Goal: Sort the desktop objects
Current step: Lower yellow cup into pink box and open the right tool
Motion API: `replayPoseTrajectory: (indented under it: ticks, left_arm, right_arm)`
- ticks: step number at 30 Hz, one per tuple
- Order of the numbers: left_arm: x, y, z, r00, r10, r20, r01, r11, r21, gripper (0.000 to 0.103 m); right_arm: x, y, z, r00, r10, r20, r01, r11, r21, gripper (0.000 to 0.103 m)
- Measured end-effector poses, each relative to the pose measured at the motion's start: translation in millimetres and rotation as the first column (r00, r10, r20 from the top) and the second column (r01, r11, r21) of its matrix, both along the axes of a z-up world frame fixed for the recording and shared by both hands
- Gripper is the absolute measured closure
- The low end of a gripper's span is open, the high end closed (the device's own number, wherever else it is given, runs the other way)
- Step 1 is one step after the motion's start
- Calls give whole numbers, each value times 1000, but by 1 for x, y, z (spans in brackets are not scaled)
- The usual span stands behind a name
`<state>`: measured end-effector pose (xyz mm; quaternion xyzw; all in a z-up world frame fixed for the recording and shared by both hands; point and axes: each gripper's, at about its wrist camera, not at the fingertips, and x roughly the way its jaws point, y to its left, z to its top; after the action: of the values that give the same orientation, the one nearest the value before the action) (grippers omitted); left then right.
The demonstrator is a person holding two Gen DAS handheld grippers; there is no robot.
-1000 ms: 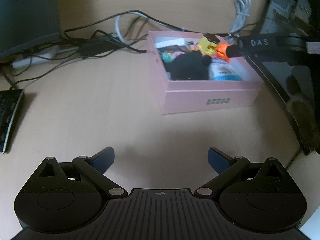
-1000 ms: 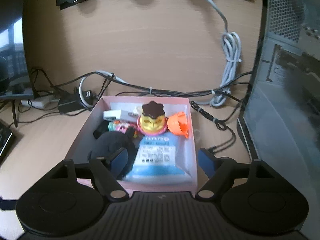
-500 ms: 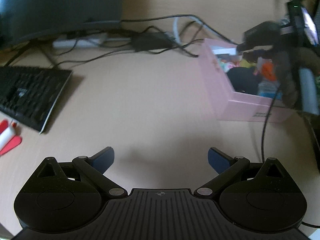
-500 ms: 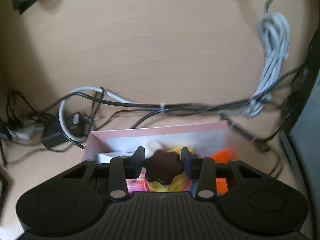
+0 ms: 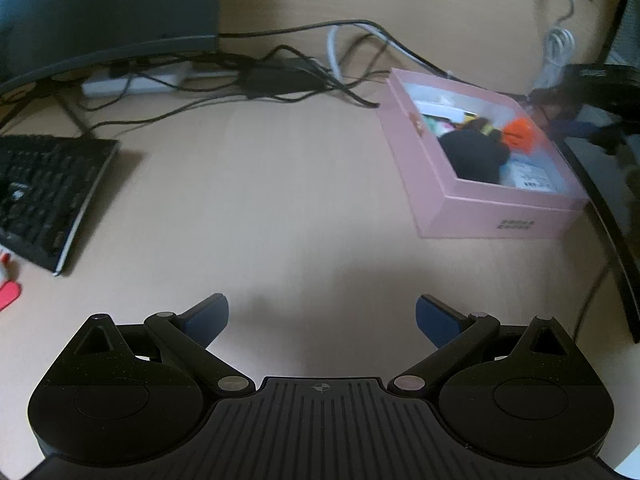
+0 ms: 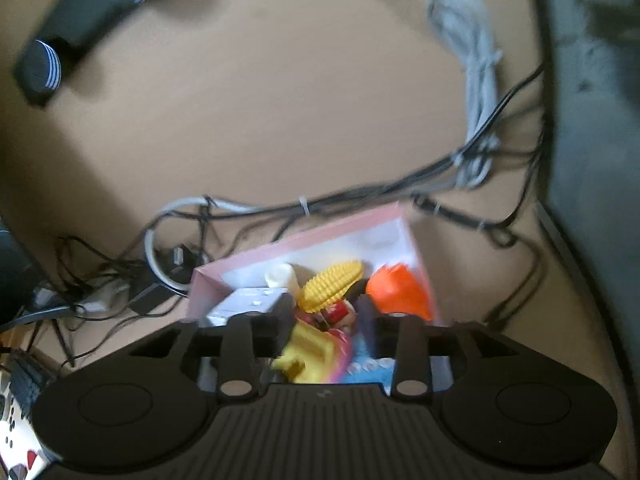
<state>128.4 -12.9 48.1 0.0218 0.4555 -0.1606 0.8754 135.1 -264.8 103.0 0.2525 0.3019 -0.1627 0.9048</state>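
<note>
The right hand-held gripper (image 6: 326, 320) is held directly over the open pink cardboard box (image 6: 304, 236) on the pale wooden bench (image 5: 280, 208). Its jaws have just been opening and now stand partly apart; a yellow plastic toy (image 6: 308, 354) is seen between them, but through the blur it cannot be told whether the pads press on it or it merely lies below. Ahead of the fingertips, inside the box, a yellow ridged corn-shaped toy (image 6: 332, 284) lies with its long axis slanting up to the right, and an orange plastic piece (image 6: 396, 292) sits just beside it on the right.

The left hand-held gripper (image 5: 322, 314) is open wide and empty, over bare bench. From it the box (image 5: 492, 216) lies ahead and well to the right, so the right hand is judged much the nearer. A black keyboard (image 5: 44, 192) lies ahead to its left, a small red object (image 5: 8, 294) beside that.
</note>
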Motion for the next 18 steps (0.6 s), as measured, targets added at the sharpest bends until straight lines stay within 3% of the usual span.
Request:
replayPoseTrajectory:
  ticks: [2, 6, 10, 15, 18]
  left_arm:
    - [-2, -9, -1, 1000, -25, 4, 25, 1000, 0, 1]
    - [-11, -27, -4, 997, -68, 24, 68, 998, -3, 1]
    - [-29, -43, -6, 992, -108, 72, 109, 994, -17, 0]
    - [-61, -51, -18, 978, -132, 165, 133, 991, 1, 0]
    - [-70, -54, -31, 980, -107, 165, 106, 994, 15, 0]
  right_arm:
    - [-23, 4, 9, 1000, -22, 20, 23, 999, -37, 34]
    - [-69, 15, 13, 999, -34, 17, 36, 995, -94, 18]
    - [-114, 39, 0, 999, 11, -48, -18, 988, -152, 1]
    - [-164, 69, -38, 982, 94, -166, -124, 976, -181, 0]
    - [-184, 87, -63, 966, 97, -240, -149, 966, -211, 0]
